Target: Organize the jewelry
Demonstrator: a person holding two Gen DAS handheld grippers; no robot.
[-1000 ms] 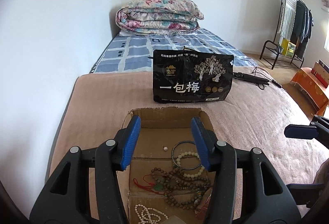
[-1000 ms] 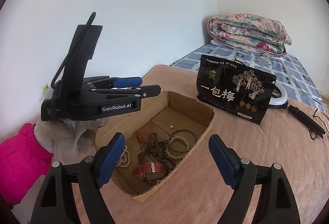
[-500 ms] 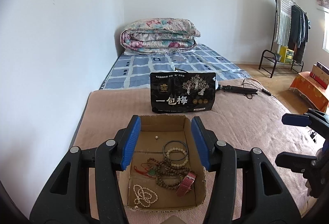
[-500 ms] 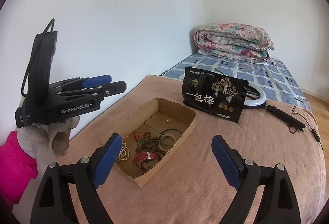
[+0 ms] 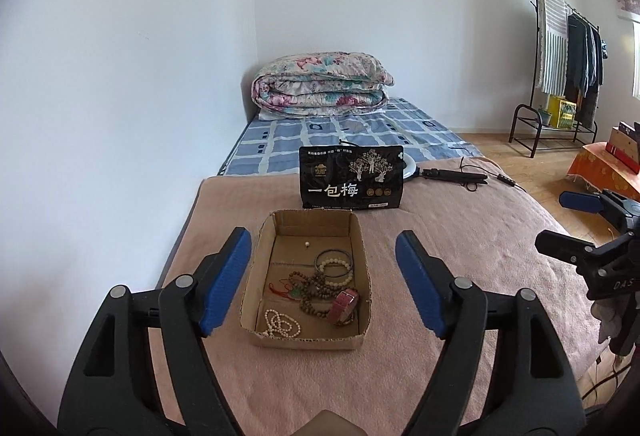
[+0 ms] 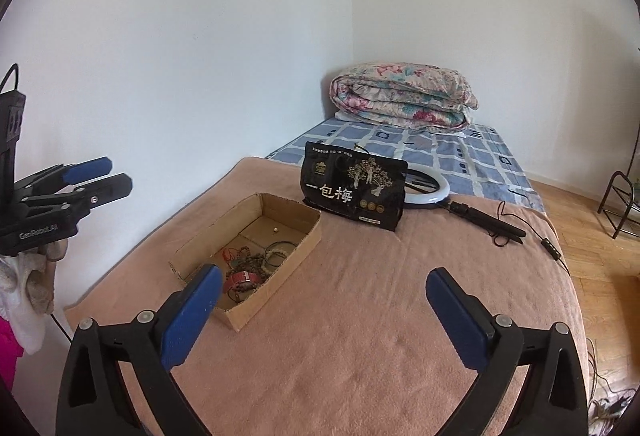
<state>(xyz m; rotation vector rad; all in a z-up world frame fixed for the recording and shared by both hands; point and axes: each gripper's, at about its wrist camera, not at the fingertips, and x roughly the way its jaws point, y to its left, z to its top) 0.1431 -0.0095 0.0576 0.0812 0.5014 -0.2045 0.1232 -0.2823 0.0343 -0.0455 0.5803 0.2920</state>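
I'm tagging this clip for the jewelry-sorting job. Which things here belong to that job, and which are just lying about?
Part of the job:
- shallow brown cardboard box
- white pearl strand
- brown wooden bead strings
- pink-strapped watch
- dark bangle
- single loose pearl

Just lying about:
- black snack bag
- white ring light
- folded floral quilt
- clothes rack

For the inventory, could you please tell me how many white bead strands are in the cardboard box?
2: a white pearl strand in the near-left corner, and a cream bead bracelet mid-right against the dark bangle. Others may hide under the brown beads.
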